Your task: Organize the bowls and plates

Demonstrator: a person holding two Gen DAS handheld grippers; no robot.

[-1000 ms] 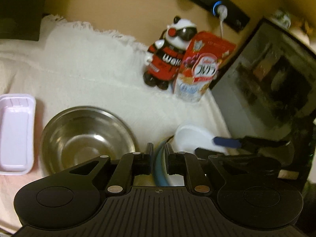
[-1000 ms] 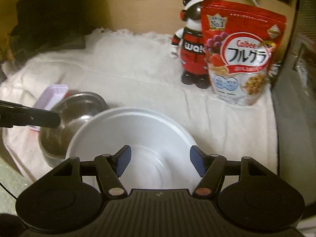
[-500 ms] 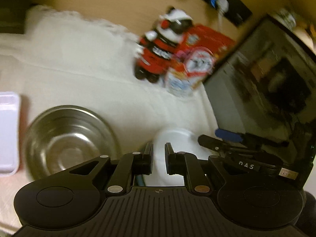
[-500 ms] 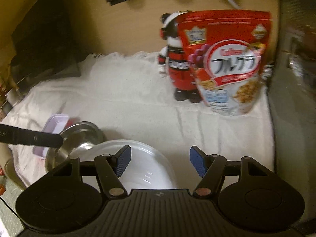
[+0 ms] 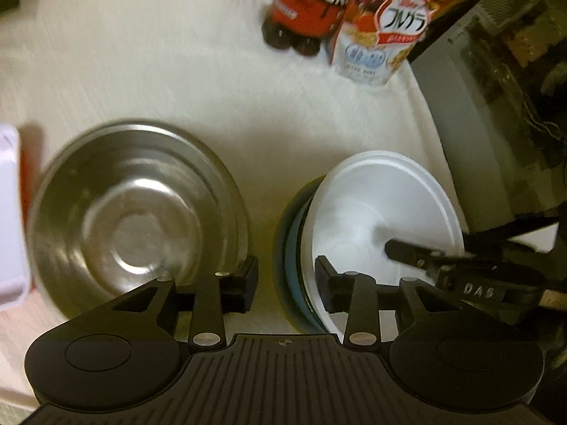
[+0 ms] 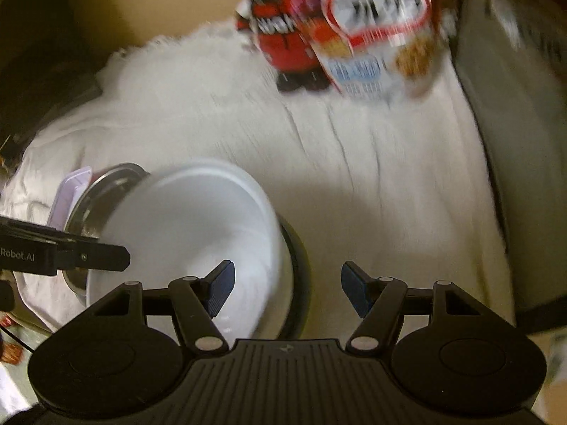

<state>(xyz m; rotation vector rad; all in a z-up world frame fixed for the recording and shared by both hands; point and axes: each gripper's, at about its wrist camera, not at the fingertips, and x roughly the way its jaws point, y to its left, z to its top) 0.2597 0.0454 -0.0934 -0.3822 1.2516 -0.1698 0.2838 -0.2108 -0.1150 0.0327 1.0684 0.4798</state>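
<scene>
White bowl (image 5: 375, 205): plain, smooth, empty, nested tilted in a dark blue-rimmed bowl (image 5: 292, 248) near the surface's right edge, at its near side. Steel bowl (image 5: 131, 212): shiny, round, empty, upright just left of that pair and apart from it. Lilac tray (image 5: 9, 212): at the left edge beside the steel bowl. Left gripper (image 5: 286, 281): jaws have just been opening and stand released, one finger over the steel bowl's near rim, the other over the white bowl's near rim, only cloth in the gap between them. Right gripper (image 6: 285, 288): jaws parted and pressing on nothing, the left finger inside the white bowl (image 6: 191, 233), the right finger over bare cloth. Left view only: the steel bowl's whole inside, the blue of the lower bowl's rim, the right gripper's finger (image 5: 418, 253) reaching into the white bowl. Right view only: the left gripper's finger (image 6: 88, 256) by the steel bowl (image 6: 102, 198), the cloth's fringed far edge, a tan wall (image 6: 159, 3). Surface: covered by a white cloth (image 5: 177, 71). Far right corner: a red figure (image 5: 304, 7) and a cereal bag (image 5: 386, 24). Right edge: a dark appliance (image 5: 496, 88).
</scene>
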